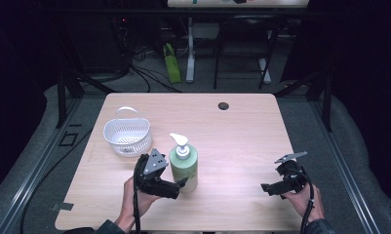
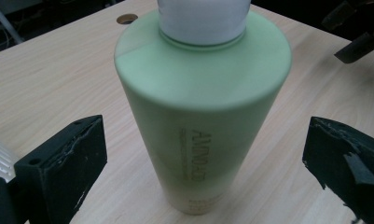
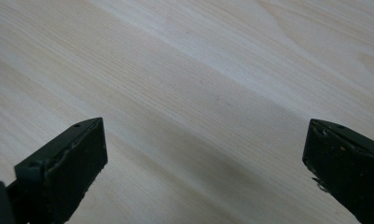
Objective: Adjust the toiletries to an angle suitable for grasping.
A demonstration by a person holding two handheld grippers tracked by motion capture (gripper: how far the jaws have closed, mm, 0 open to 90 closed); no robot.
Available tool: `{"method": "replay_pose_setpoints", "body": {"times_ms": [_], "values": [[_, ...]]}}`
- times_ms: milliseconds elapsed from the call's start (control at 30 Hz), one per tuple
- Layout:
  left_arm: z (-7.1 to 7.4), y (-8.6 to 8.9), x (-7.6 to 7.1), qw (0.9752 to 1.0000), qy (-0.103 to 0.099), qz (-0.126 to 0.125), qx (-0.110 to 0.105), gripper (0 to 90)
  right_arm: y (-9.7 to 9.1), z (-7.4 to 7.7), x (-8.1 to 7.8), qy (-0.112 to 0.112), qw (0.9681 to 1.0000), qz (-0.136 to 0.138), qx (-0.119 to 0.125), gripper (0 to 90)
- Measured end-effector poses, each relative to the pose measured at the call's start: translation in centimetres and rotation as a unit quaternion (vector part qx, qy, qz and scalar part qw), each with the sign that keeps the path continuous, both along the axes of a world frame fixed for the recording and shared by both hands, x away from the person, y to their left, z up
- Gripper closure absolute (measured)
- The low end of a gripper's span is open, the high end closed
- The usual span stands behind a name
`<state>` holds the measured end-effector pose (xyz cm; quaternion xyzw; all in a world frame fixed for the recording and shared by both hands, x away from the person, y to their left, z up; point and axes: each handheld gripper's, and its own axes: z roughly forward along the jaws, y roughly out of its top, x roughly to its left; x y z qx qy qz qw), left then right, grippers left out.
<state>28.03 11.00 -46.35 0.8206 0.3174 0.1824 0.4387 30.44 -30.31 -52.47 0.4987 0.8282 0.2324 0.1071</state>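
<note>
A pale green pump bottle [image 1: 184, 165] with a white pump head stands upright near the middle of the wooden table [image 1: 232, 131]. My left gripper [image 1: 179, 186] is at the bottle's left side, low down, and stands open. In the left gripper view the bottle [image 2: 201, 107] sits between the two wide-apart jaws without touching either. My right gripper [image 1: 266, 188] hovers over bare wood at the table's right front, also open, with nothing between its jaws [image 3: 205, 154].
A white plastic basket [image 1: 127, 135] with a handle stands at the left, just behind my left gripper. A dark round hole [image 1: 224, 106] is in the table's far side. Beyond the table are table legs, cables and a green object on the floor.
</note>
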Motion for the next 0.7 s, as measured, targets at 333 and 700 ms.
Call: {"method": "replay_pose_setpoints", "body": {"times_ms": [333,700], "values": [[0.0,-1.0,1.0,0.9996,-0.014,0.01,-0.021,0.0,0.0,0.0,-0.1,0.001,1.0,0.0,0.004,0.0],[-0.6,-1.8,1.8,0.9992,-0.018,0.006,-0.035,0.4,0.0,0.1,-0.1,0.0,1.0,0.003,0.007,0.0]]}}
